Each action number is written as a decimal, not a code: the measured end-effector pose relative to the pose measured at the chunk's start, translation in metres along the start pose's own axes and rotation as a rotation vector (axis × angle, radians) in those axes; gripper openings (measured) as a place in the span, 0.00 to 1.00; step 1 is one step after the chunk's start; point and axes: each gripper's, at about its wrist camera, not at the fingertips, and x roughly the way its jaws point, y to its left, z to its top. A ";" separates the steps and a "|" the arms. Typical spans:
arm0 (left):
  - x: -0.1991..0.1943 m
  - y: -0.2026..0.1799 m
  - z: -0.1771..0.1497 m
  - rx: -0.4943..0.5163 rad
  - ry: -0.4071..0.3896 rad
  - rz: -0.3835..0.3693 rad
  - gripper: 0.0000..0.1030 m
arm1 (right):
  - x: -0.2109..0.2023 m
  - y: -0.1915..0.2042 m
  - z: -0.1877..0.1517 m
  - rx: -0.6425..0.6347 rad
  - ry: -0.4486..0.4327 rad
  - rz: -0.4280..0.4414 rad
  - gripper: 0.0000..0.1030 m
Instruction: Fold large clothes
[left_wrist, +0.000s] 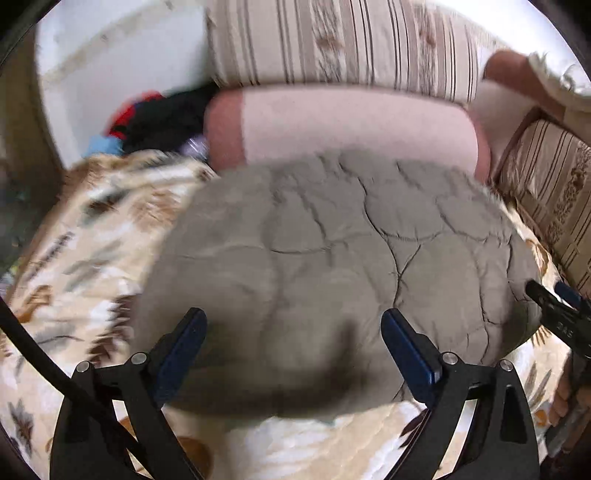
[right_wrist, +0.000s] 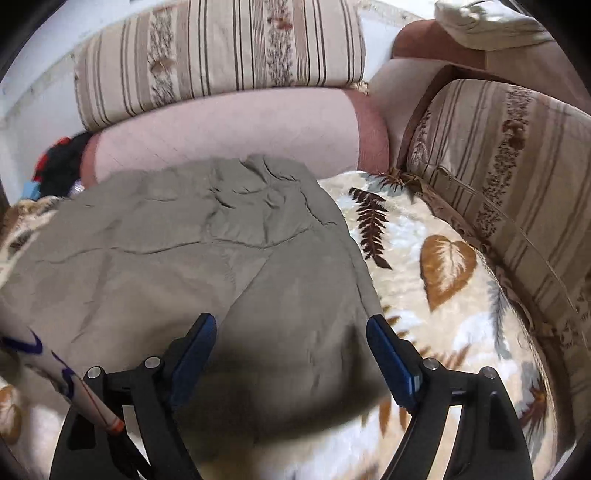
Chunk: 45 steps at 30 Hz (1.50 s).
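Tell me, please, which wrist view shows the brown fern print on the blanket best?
The right wrist view: the fern print lies sharp and unobstructed beside the grey garment. The left wrist view shows only blurred leaf patterns on the blanket.

Sofa seat under a leaf-print blanket (right_wrist: 443, 280), grey-olive garment (right_wrist: 207, 258) spread on it at centre, pink bolster (right_wrist: 229, 129) along the back

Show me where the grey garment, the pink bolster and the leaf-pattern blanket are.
grey garment (right_wrist: 192, 251): right wrist view, its creased middle.
pink bolster (left_wrist: 354, 125): left wrist view, its pale middle part.
leaf-pattern blanket (right_wrist: 443, 266): right wrist view, the brown leaf.
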 end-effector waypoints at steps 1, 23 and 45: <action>-0.012 0.004 -0.003 0.005 -0.040 0.028 0.93 | -0.011 -0.001 -0.005 0.007 -0.007 0.010 0.84; -0.188 0.005 -0.093 -0.035 -0.336 0.102 1.00 | -0.136 0.031 -0.123 -0.033 0.035 0.117 0.85; -0.147 -0.013 -0.130 -0.036 -0.070 -0.005 1.00 | -0.143 0.057 -0.160 -0.169 0.074 -0.012 0.86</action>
